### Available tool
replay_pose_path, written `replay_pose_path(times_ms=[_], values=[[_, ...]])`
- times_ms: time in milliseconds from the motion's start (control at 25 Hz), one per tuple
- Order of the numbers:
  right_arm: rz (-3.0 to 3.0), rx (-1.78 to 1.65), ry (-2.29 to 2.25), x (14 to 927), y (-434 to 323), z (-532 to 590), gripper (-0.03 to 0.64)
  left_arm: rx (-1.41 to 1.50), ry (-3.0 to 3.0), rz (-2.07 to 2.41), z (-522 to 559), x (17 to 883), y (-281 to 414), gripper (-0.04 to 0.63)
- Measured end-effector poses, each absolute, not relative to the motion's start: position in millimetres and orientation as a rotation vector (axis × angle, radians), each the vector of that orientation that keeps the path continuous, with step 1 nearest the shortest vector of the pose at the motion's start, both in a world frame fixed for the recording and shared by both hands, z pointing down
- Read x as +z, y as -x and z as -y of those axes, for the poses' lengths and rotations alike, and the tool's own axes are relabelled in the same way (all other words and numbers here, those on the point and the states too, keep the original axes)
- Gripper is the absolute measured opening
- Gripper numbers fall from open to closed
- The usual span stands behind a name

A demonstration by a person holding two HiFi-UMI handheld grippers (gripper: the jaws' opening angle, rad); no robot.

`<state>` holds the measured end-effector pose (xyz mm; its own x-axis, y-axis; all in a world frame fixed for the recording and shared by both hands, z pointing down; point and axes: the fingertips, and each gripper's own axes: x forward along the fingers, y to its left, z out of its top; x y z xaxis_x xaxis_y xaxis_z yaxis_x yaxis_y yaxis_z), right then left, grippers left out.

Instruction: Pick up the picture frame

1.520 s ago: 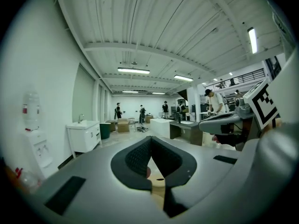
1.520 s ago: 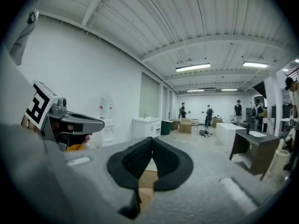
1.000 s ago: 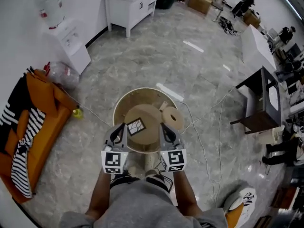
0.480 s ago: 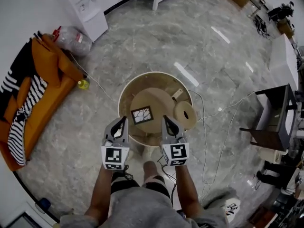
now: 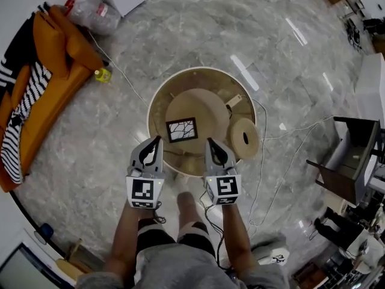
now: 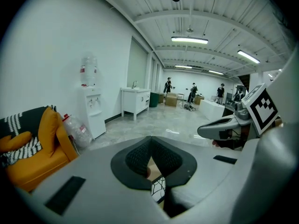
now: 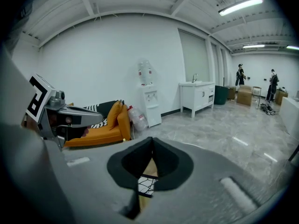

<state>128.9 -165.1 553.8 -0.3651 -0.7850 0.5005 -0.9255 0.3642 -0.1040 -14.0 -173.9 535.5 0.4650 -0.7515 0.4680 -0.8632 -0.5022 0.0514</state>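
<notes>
Currently, small black-rimmed picture frame [image 5: 181, 129] is noted flat on round wooden bench [image 5: 204, 104]; judged light, stiff, breakable; opposite edges to be taken. Fingers of left gripper [image 5: 156, 143] and right gripper [image 5: 210, 143] are closed together, empty.

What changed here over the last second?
The left gripper and right gripper came down toward the table, tips now just short of the frame. Nothing was grabbed or released: both stay shut and empty. The frame lies flat on the table as before.
</notes>
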Motion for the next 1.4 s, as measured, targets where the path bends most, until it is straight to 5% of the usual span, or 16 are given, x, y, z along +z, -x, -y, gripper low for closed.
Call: replay_pose_path(times_ms=[1000,1400], values=[[2.161,0.694,-1.289,837.5,-126.0,162.1,0.000,0.677,-2.159,1.284,160.5,808.4,16.8,0.017],[2.091,0.773,-1.244,895.3,-127.3,165.6,0.002,0.728,-2.211,1.247,158.3,848.7,17.6,0.017]])
